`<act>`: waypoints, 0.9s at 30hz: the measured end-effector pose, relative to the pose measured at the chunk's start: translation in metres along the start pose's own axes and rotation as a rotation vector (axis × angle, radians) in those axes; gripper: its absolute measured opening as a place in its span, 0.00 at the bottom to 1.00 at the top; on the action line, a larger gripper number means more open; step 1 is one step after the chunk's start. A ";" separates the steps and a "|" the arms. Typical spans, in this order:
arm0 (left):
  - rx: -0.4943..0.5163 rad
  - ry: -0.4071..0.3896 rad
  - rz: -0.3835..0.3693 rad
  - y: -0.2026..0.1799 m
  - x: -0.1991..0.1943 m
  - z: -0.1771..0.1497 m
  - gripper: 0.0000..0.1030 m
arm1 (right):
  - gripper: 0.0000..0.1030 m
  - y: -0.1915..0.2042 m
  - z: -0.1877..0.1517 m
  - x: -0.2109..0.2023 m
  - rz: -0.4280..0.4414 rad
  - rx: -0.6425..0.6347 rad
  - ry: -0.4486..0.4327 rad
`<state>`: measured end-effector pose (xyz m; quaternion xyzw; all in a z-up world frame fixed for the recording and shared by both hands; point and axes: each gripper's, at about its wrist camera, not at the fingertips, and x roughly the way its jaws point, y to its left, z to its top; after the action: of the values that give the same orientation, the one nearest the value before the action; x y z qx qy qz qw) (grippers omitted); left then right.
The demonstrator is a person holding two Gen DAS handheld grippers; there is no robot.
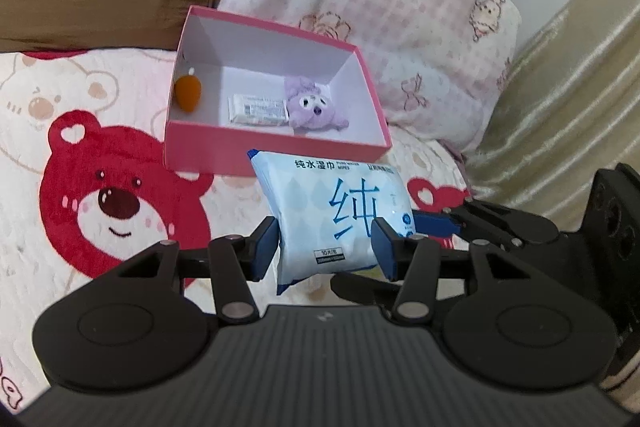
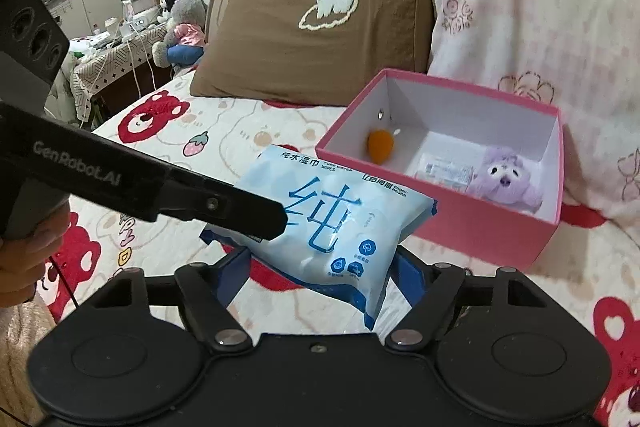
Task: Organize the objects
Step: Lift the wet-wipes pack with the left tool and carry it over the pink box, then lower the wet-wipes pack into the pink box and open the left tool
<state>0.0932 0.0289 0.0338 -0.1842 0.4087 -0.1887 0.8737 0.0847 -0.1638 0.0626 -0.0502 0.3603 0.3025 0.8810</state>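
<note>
A light-blue pack of wet wipes (image 1: 332, 215) hangs above the bed between both grippers. My left gripper (image 1: 326, 247) is shut on its lower end; its pads press both sides. My right gripper (image 2: 320, 275) is shut on the pack (image 2: 332, 223) too, pads at both edges. The left gripper's black finger (image 2: 240, 211) crosses the right wrist view and grips the pack's left end. Behind stands an open pink box (image 1: 276, 151) holding an orange egg-shaped toy (image 1: 188, 93), a small white packet (image 1: 258, 110) and a purple plush (image 1: 314, 107).
The bedspread (image 1: 100, 195) has red bear prints. A brown pillow (image 2: 320, 39) and a pink pillow (image 2: 540, 19) lean behind the box. A cluttered table with plush toys (image 2: 180, 23) stands left of the bed. A beige bed edge (image 1: 568, 99) rises at right.
</note>
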 end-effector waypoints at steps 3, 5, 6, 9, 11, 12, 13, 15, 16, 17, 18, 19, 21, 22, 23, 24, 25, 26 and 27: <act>-0.016 0.009 -0.011 -0.003 0.008 0.004 0.47 | 0.78 -0.008 0.007 -0.002 -0.010 0.011 0.008; -0.010 0.010 -0.011 -0.008 0.010 0.009 0.47 | 0.78 -0.014 0.013 -0.003 -0.020 0.022 0.016; -0.008 0.011 -0.009 -0.009 0.010 0.011 0.47 | 0.78 -0.017 0.016 -0.004 -0.020 0.023 0.017; -0.003 0.009 -0.006 -0.016 0.012 0.023 0.47 | 0.78 -0.021 0.027 -0.009 -0.024 0.020 0.013; 0.004 0.001 -0.007 -0.021 0.012 0.032 0.47 | 0.78 -0.023 0.036 -0.012 -0.036 0.001 0.004; 0.006 -0.004 -0.008 -0.022 0.012 0.036 0.47 | 0.78 -0.024 0.041 -0.014 -0.041 -0.009 -0.001; 0.002 -0.008 -0.011 -0.023 0.012 0.041 0.47 | 0.78 -0.026 0.047 -0.015 -0.047 -0.023 -0.004; -0.004 -0.014 -0.011 -0.024 0.013 0.052 0.47 | 0.77 -0.029 0.057 -0.017 -0.052 -0.041 -0.006; -0.011 -0.017 -0.010 -0.024 0.014 0.057 0.47 | 0.77 -0.032 0.065 -0.017 -0.047 -0.049 -0.004; -0.017 -0.016 -0.005 -0.024 0.016 0.062 0.47 | 0.77 -0.036 0.071 -0.016 -0.043 -0.052 -0.002; -0.028 -0.017 0.003 -0.024 0.018 0.067 0.47 | 0.77 -0.040 0.078 -0.014 -0.037 -0.054 0.007; -0.038 -0.021 0.009 -0.024 0.020 0.071 0.47 | 0.77 -0.044 0.084 -0.012 -0.029 -0.056 0.019; -0.051 -0.023 0.028 -0.023 0.026 0.079 0.47 | 0.77 -0.053 0.095 -0.007 -0.011 -0.040 0.039; -0.053 -0.021 0.040 -0.023 0.029 0.084 0.47 | 0.77 -0.058 0.100 -0.004 0.001 -0.027 0.050; -0.054 -0.026 0.034 -0.021 0.032 0.088 0.47 | 0.79 -0.064 0.105 -0.001 0.029 -0.012 0.066; -0.059 -0.030 0.026 -0.019 0.036 0.092 0.47 | 0.79 -0.070 0.110 0.002 0.051 0.001 0.073; -0.071 -0.021 0.025 -0.016 0.040 0.095 0.47 | 0.80 -0.077 0.113 0.005 0.055 0.017 0.069; -0.089 -0.012 0.020 -0.012 0.044 0.099 0.47 | 0.80 -0.081 0.115 0.008 0.061 0.025 0.068; -0.100 -0.011 0.012 -0.009 0.049 0.103 0.47 | 0.80 -0.085 0.116 0.011 0.071 0.031 0.072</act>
<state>0.2009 0.0152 0.0680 -0.2261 0.4138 -0.1620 0.8668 0.2088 -0.1919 0.1297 -0.0347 0.3977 0.3261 0.8569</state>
